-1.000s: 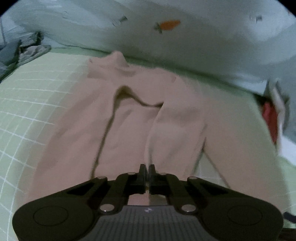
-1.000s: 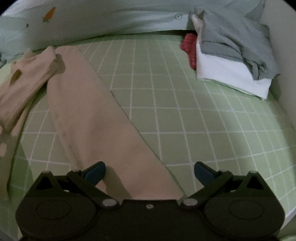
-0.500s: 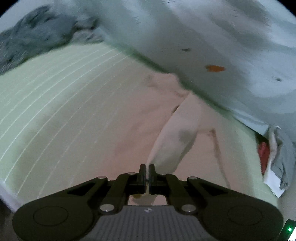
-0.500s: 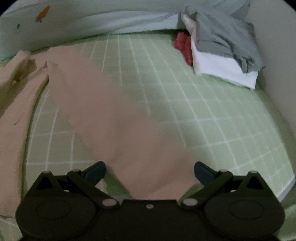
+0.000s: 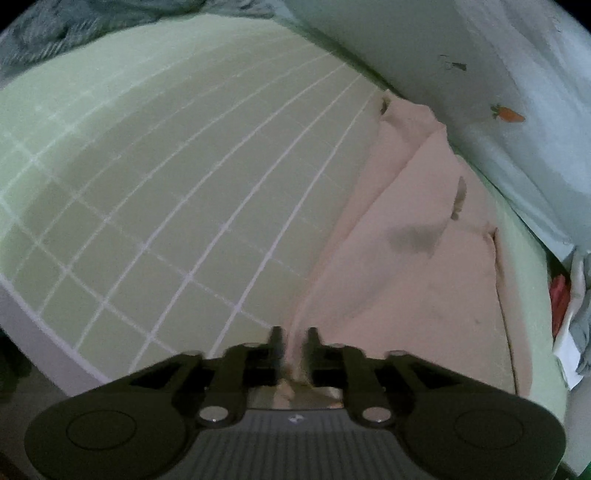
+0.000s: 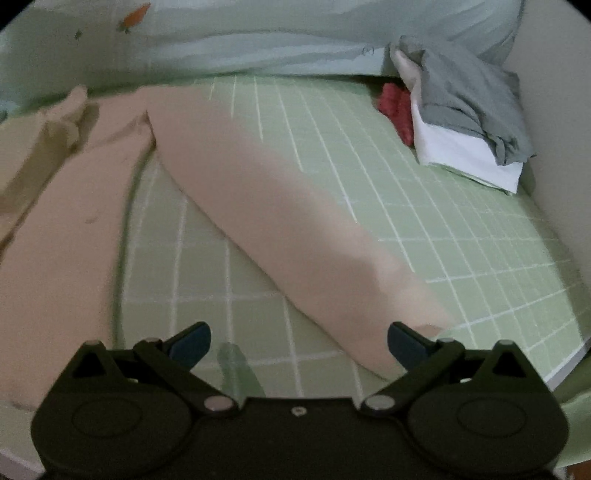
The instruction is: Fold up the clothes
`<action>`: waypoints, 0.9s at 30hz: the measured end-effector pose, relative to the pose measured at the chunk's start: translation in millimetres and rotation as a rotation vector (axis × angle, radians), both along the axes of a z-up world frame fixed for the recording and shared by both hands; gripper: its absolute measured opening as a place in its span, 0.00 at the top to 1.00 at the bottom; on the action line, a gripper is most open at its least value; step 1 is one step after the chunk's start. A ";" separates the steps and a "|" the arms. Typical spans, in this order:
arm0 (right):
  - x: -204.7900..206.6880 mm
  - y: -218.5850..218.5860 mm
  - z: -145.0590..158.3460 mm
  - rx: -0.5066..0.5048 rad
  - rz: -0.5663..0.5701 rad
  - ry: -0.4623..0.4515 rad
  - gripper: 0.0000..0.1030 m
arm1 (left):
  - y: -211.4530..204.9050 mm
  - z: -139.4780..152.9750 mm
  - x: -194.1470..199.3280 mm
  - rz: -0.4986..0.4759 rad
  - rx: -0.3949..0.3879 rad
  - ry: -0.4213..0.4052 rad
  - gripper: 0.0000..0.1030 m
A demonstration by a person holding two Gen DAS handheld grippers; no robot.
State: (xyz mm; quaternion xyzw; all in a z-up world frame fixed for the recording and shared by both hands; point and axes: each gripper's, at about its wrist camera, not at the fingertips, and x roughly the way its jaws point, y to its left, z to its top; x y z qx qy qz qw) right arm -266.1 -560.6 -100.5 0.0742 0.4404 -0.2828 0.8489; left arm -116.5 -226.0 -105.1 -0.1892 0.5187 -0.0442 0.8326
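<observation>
Pink trousers (image 5: 406, 277) lie on the green checked sheet (image 5: 166, 166). In the left wrist view one leg runs from the waist near the quilt down to my left gripper (image 5: 294, 339). Its fingers stand slightly apart, and a fold of the leg's end still sits in the narrow gap. In the right wrist view the trousers (image 6: 277, 203) lie spread in a V, the other leg at the left. My right gripper (image 6: 299, 341) hovers wide open over the sheet. Its right fingertip (image 6: 404, 338) is beside the hem of the right leg, and it holds nothing.
A light blue quilt (image 6: 258, 40) with carrot prints runs along the far side. A pile of grey and white clothes (image 6: 461, 122) with a red piece (image 6: 397, 107) sits at the back right by the wall. More grey clothes (image 5: 55, 29) lie far left. The bed edge (image 6: 565, 373) is close.
My left gripper has swung round and down with the trouser leg, laying it out on the sheet, and its fingers have parted a little. The right gripper stayed open and shifted slightly.
</observation>
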 end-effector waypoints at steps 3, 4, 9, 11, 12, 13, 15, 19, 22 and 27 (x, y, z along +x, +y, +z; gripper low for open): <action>12.9 -0.3 8.0 0.032 0.008 -0.065 0.00 | -2.1 13.3 2.7 -0.004 0.030 -0.038 0.59; 18.8 -0.7 10.0 0.044 0.018 -0.087 0.00 | -4.2 17.6 2.5 0.000 0.053 -0.055 0.52; 59.1 -0.7 15.6 0.101 0.117 -0.169 0.00 | -10.8 32.4 -5.2 0.051 0.165 -0.099 0.36; 76.0 2.0 17.5 0.119 0.169 -0.191 0.00 | -13.6 35.4 -9.1 0.085 0.204 -0.105 0.31; 84.8 5.8 19.3 0.123 0.201 -0.200 0.00 | -14.8 35.1 -10.3 0.097 0.217 -0.102 0.30; 93.6 9.9 21.1 0.127 0.233 -0.208 0.00 | -15.9 34.5 -11.5 0.110 0.228 -0.099 0.30; 110.7 17.8 25.1 0.137 0.281 -0.214 0.00 | -13.3 34.2 -10.2 0.112 0.236 -0.081 0.30; 142.7 39.5 31.6 0.148 0.336 -0.235 0.00 | -4.4 33.2 1.8 0.107 0.250 -0.062 0.24; 168.8 56.0 33.2 0.151 0.355 -0.238 0.00 | 6.6 29.8 27.5 0.097 0.261 -0.052 0.24; 213.0 81.9 29.7 0.122 0.383 -0.212 0.00 | 26.2 21.2 86.7 0.061 0.238 -0.064 0.24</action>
